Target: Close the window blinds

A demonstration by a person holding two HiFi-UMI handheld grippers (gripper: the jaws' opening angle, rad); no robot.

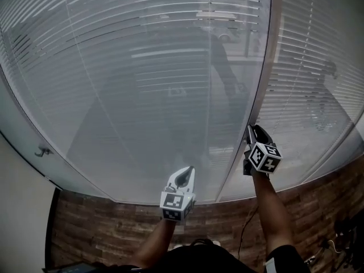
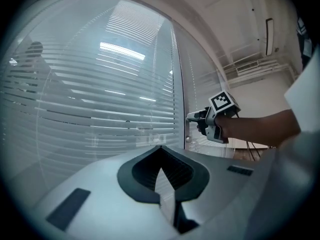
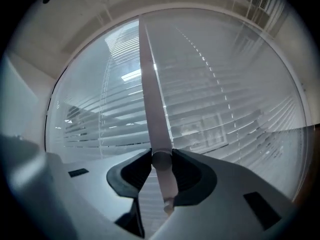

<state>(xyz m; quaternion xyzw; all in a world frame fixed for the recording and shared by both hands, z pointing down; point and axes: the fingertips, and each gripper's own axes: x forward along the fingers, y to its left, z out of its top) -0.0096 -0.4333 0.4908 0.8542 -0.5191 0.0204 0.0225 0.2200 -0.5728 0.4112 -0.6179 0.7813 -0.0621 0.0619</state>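
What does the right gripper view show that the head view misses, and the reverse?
Only the right gripper view: how the right claw is clamped on a pale wand that runs up past the slats. Only the head view: the left claw, the person's arms and the floor. Both: the blinds.

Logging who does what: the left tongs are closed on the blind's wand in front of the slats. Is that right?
Wrong hand. The right tongs are closed on the blind's wand in front of the slats, as the right gripper view shows. The left tongs hold nothing.
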